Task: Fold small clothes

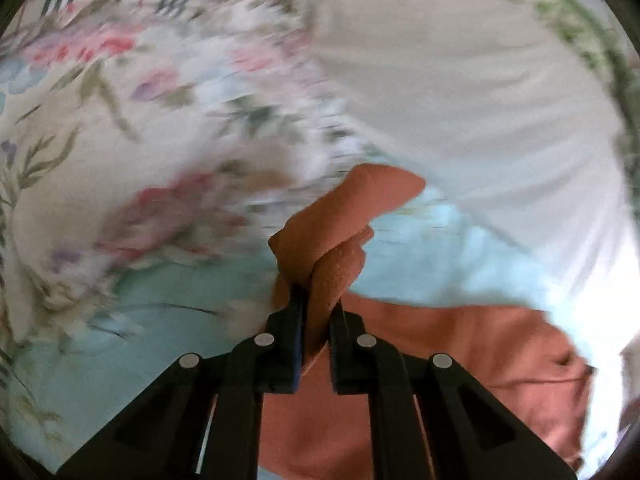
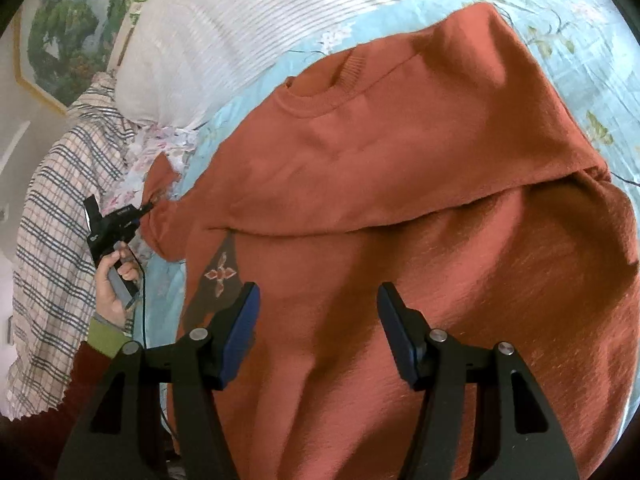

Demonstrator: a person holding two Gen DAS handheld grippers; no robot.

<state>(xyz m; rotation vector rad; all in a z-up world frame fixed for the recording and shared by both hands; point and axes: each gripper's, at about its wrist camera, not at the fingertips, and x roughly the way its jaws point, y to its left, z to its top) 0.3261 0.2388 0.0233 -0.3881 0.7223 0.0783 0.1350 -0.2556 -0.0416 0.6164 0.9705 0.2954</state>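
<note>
the rust-orange knit sweater (image 2: 400,208) lies spread on the bed under my right claw (image 2: 318,336), its top part folded down over the body. my left claw (image 1: 318,304) is clamped on the sweater's sleeve cuff (image 1: 340,228), which bunches up ahead of its tips. my right claw hangs just above the sweater body, its jaws wide apart and gripping nothing. beneath is a light blue floral bedsheet (image 2: 568,32); beyond, a white ribbed pillow (image 2: 248,28).
</note>
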